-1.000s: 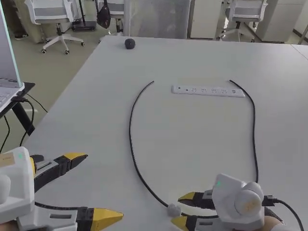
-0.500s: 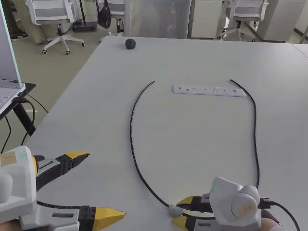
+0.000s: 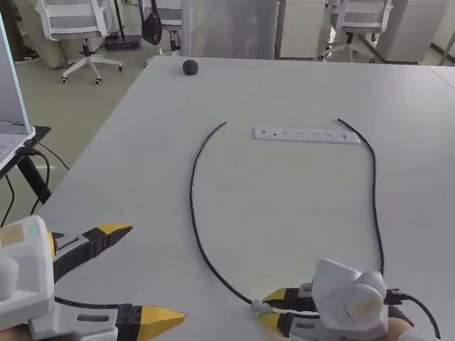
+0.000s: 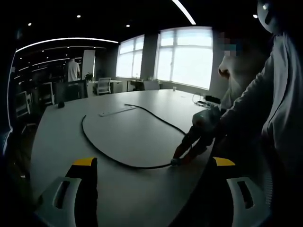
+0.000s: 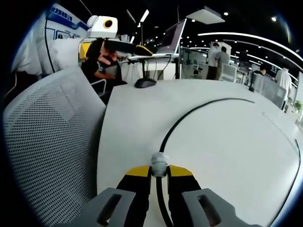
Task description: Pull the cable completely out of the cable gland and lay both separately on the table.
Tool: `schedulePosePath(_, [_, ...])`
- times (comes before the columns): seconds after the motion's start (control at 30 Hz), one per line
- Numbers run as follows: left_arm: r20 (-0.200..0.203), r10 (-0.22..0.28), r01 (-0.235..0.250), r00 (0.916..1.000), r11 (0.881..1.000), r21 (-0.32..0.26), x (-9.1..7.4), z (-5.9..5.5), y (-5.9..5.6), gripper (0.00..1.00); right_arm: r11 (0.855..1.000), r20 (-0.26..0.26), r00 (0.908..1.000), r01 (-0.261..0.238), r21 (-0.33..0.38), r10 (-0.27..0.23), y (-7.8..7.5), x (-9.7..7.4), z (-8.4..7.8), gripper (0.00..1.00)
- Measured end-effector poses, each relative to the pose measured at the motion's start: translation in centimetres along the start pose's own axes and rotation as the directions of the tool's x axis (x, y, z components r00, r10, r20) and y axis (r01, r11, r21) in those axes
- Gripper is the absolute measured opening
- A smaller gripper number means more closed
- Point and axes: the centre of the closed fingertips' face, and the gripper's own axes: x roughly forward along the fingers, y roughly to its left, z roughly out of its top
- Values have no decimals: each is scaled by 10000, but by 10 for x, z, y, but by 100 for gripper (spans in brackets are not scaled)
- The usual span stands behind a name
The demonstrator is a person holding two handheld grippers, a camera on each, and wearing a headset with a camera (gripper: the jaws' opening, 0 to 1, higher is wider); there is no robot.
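Note:
A long black cable (image 3: 193, 213) lies in a wide arc on the white table (image 3: 284, 199). A small grey cable gland (image 3: 259, 307) sits on it near the front edge. My right gripper (image 3: 274, 307) holds the gland between its yellow tips, and the cable runs back between the jaws. In the right gripper view the gland (image 5: 160, 164) sits at the tips of the right gripper (image 5: 160, 173), with the cable (image 5: 189, 118) curving away. My left gripper (image 3: 135, 273) hovers open at the front left, apart from the cable. The left gripper (image 4: 154, 163) looks across at the gland (image 4: 174, 162).
A white power strip (image 3: 307, 134) lies across the far middle, between the cable's two ends. A dark round object (image 3: 190, 67) rests near the far edge. Office chairs (image 3: 71, 21) stand beyond the table. A grey mesh chair (image 5: 52, 142) is close beside the table's front edge.
The right gripper's jaws have narrowed around the gland and shifted slightly forward. The left gripper has stayed in place, open.

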Motion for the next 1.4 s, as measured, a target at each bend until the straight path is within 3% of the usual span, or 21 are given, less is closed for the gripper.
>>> schedulePosePath(0.2, [65, -58, 57, 10000, 9999, 99, 1, 3, 0, 99, 9995, 383, 9992, 52, 301, -63, -6, -13, 16, 8])
schedulePosePath(0.6, [187, -354, 350, 9992, 9992, 210, 5, 9, -6, 98, 9997, 778, 9970, -34, 239, 15, -12, -33, 49, 8])
schedulePosePath(1.0, [276, -636, 622, 9976, 9968, 496, 8, 23, -11, 97, 9996, 1405, 9897, -281, 77, 267, -13, -56, 90, 7])
schedulePosePath(1.4, [389, -1182, 1147, 9922, 9900, 816, 16, 41, -15, 95, 9976, 1578, 9851, -693, 35, 678, -14, -74, 119, 7])
